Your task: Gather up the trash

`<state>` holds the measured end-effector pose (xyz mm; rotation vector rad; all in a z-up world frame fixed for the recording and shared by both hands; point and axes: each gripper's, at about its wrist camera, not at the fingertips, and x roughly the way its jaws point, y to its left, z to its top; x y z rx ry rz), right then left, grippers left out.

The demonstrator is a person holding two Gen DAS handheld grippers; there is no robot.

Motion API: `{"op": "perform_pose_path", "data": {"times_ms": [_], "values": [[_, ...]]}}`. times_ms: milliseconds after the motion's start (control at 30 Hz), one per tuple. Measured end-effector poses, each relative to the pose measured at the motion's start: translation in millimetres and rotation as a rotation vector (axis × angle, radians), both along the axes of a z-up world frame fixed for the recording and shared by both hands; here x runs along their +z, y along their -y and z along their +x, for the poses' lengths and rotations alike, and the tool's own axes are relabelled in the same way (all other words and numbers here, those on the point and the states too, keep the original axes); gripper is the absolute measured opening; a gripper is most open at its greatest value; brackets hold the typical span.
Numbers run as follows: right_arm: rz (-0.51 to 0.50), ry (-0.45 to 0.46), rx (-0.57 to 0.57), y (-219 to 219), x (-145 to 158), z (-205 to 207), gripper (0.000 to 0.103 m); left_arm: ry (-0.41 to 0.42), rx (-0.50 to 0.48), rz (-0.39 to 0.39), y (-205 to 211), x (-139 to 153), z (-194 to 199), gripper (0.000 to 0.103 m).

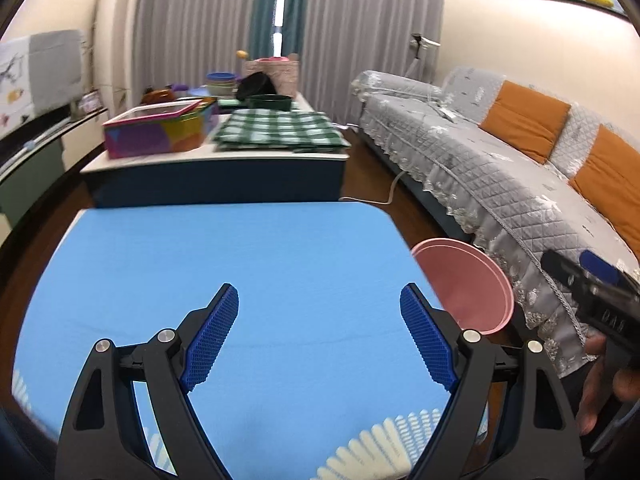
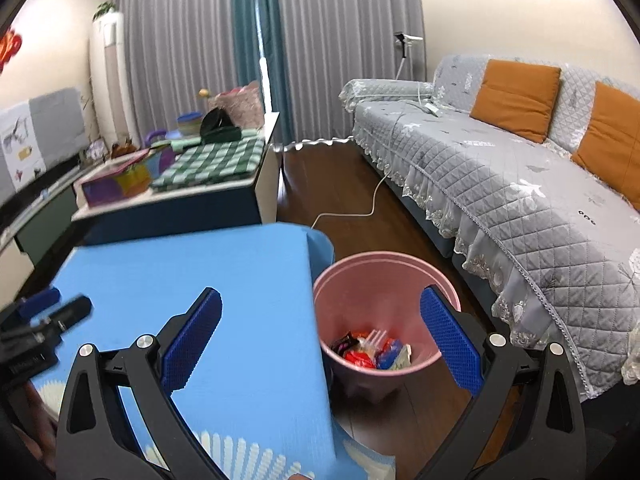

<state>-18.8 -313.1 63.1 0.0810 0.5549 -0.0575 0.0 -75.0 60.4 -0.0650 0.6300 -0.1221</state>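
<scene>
A pink waste bin (image 2: pixel 386 312) stands on the wood floor by the right edge of the blue-covered table (image 2: pixel 188 276). Several colourful wrappers (image 2: pixel 374 350) lie at its bottom. My right gripper (image 2: pixel 320 332) hovers open over the table's corner and the bin, nothing between its blue pads. My left gripper (image 1: pixel 319 332) is open and empty above the blue table (image 1: pixel 224 256). In the left wrist view the bin's rim (image 1: pixel 466 280) shows past the table's right edge, and the right gripper (image 1: pixel 588 284) with a hand appears at far right. The left gripper (image 2: pixel 44 312) shows at far left of the right wrist view.
A grey quilted sofa (image 2: pixel 516 184) with orange cushions runs along the right. Behind the blue table stands a low cabinet (image 1: pixel 216 176) with a green checked cloth (image 1: pixel 276 130), a colourful box (image 1: pixel 156 132) and bowls. A white cable (image 2: pixel 360 204) lies on the floor.
</scene>
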Motion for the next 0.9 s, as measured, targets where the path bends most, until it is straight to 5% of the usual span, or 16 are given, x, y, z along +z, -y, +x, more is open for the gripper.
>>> {"op": "perform_pose_path", "data": {"times_ms": [500, 900], "values": [[-0.039, -0.051, 0.045, -36, -30, -28, 0.098, -0.06, 0.067, 0.033, -16, -30, -47, 0.081], [-0.047, -0.078, 0.036, -42, -46, -13, 0.098, -0.085, 0.074, 0.012, -19, -41, -34, 0.081]]}}
